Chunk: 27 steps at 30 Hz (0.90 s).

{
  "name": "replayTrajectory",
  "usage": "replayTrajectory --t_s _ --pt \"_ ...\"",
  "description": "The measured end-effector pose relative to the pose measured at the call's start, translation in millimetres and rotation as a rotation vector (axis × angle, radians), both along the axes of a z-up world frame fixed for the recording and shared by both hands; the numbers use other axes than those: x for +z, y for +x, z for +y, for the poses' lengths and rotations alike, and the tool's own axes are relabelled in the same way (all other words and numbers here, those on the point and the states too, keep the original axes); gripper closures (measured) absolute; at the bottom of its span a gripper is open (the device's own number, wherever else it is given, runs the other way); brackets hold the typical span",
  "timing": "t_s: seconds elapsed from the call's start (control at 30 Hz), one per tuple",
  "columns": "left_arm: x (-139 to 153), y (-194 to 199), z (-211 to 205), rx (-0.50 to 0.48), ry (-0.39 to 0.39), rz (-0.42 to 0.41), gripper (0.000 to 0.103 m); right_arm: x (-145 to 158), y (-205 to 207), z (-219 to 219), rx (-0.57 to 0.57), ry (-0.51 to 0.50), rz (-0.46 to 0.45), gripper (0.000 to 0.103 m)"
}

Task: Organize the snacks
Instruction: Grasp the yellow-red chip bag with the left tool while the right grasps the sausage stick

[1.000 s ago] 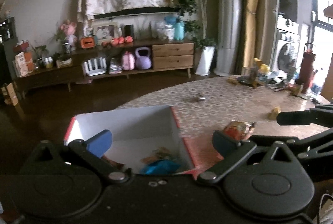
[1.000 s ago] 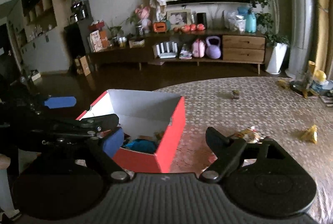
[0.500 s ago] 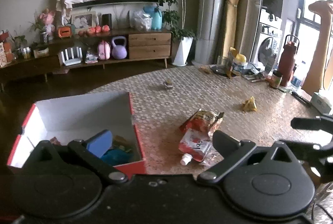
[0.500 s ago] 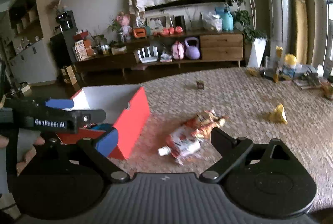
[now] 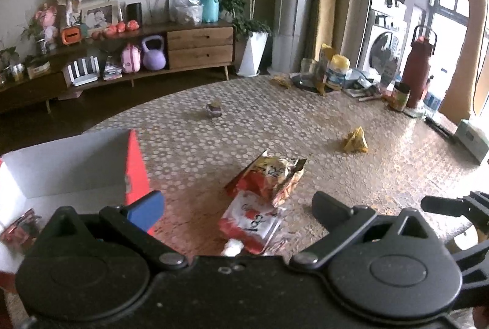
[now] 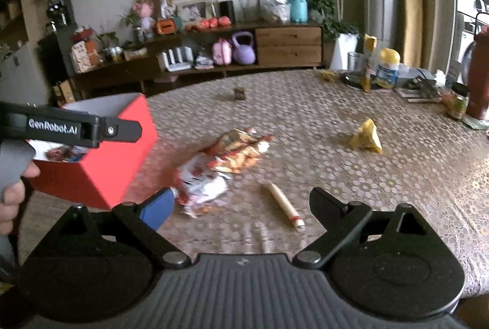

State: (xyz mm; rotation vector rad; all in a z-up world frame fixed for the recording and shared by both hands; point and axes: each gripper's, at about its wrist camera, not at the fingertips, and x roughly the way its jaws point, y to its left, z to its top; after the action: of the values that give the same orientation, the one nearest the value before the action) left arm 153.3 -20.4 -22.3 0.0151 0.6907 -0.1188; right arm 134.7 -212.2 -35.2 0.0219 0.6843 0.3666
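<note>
Nearest, the right claw is standing wide apart, its jaws having just been opening, gripping nothing. Just beyond it a snack stick is lying flat on the bench, its long axis running from near right to far left. Likewise the left claw is gaping empty over two overlapping snack packets. Farther left the red box is sitting.

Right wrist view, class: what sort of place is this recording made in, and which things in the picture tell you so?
Most likely a lived-in home living room. A long wooden sideboard against the wall carries a framed photo and ornaments, a potted plant stands beside it, and a table with a patterned cloth holds scattered snack packets.
</note>
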Motion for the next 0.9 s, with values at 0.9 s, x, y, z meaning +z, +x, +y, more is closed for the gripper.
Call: replayTrajectory --t_s 0.9 --pt "-82.5 118.4 -82.2 -0.081 0.153 0.169 0.001 -90.2 92.7 -6.2 0.002 -0.038 0.137 0.038"
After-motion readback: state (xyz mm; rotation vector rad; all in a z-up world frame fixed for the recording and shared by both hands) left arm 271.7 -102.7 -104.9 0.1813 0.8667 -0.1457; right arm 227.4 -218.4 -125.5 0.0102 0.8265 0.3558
